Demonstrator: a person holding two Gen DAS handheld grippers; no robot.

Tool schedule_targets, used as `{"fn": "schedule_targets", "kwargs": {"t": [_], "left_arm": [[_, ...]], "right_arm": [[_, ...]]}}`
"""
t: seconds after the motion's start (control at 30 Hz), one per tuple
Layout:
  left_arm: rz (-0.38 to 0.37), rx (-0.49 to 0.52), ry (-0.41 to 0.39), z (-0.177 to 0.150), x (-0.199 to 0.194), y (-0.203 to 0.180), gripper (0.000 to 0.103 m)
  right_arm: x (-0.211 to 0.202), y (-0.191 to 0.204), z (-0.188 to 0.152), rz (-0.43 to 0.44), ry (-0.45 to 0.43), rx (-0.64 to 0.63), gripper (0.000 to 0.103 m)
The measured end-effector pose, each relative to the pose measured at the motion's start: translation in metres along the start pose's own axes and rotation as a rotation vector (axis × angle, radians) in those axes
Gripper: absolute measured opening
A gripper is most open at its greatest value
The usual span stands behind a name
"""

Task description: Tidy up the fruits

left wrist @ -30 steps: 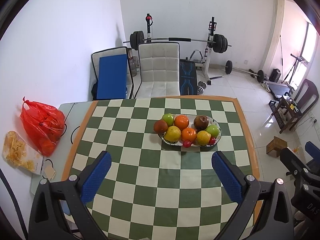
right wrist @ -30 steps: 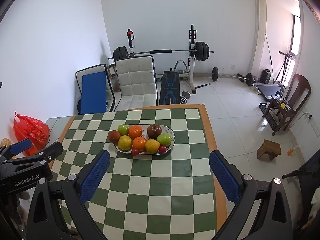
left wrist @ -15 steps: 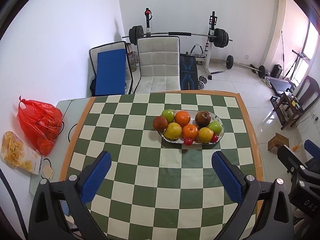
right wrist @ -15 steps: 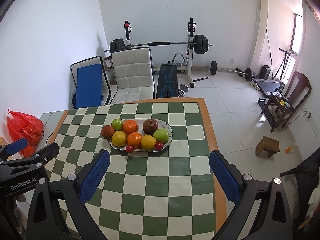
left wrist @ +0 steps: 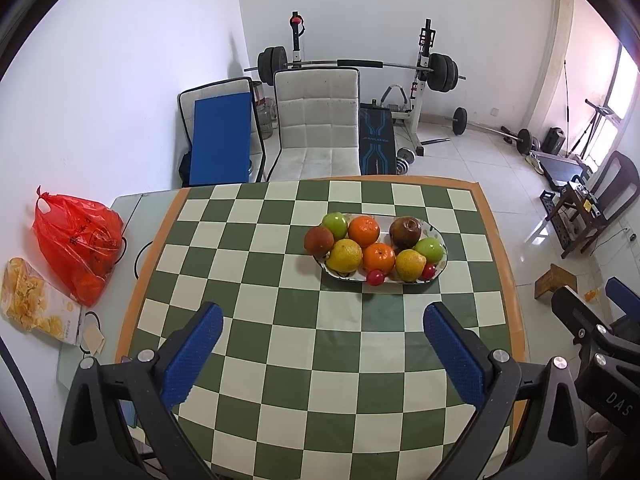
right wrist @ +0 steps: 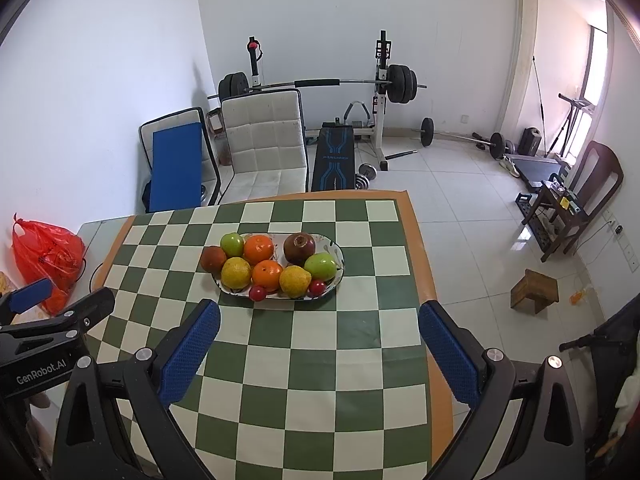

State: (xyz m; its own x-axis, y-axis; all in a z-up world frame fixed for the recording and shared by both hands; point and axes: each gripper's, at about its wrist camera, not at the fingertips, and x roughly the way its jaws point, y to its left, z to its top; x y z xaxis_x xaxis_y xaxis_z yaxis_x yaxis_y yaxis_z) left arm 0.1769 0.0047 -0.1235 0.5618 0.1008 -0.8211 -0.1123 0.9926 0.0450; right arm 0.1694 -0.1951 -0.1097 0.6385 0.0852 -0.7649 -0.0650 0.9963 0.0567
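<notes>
An oval white plate [left wrist: 440,236] [right wrist: 339,249] stands on the far half of the green-and-white checkered table. It holds two oranges [left wrist: 363,230], two green apples [left wrist: 335,225], yellow pears [left wrist: 345,255], a dark pomegranate [left wrist: 405,232], a reddish fruit [left wrist: 318,240] and small red fruits [left wrist: 375,277]. My left gripper [left wrist: 320,340] hovers open above the near half of the table, well short of the plate, with nothing between its fingers. My right gripper [right wrist: 319,338] is likewise open and holds nothing, to the right of the left one.
A red plastic bag [left wrist: 78,236] and a snack box [left wrist: 36,300] lie on a grey side surface left of the table. Chairs [left wrist: 316,120] and a barbell rack [left wrist: 424,68] stand beyond the far edge. A wooden stool [right wrist: 534,290] sits on the floor at right.
Both grippers have risen or tilted slightly, so the plate sits a little lower in each view. Nothing on the table has moved.
</notes>
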Motion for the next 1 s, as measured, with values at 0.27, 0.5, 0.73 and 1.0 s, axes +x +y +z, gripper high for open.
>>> {"fn": "schedule_targets", "kwargs": {"t": [0.27, 0.5, 0.73, 1.0], "left_arm": [[0.0, 0.003, 0.0, 0.0002, 0.0001, 0.0003, 0.103], [0.001, 0.001, 0.0, -0.0002, -0.0002, 0.0, 0.103], [0.001, 0.003, -0.001, -0.0001, -0.0002, 0.0, 0.103], [-0.003, 0.003, -0.001, -0.0005, -0.0001, 0.0, 0.103]], "right_arm": [[0.002, -0.0039, -0.0046, -0.005, 0.002, 0.003, 0.101], [0.0018, -0.0055, -0.005, -0.005, 0.006, 0.002, 0.101], [0.0018, -0.0085, -0.0059, -0.003, 0.005, 0.005, 0.101], [0.0015, -0.0087, -0.0051, 0.0, 0.0, 0.003, 0.101]]}}
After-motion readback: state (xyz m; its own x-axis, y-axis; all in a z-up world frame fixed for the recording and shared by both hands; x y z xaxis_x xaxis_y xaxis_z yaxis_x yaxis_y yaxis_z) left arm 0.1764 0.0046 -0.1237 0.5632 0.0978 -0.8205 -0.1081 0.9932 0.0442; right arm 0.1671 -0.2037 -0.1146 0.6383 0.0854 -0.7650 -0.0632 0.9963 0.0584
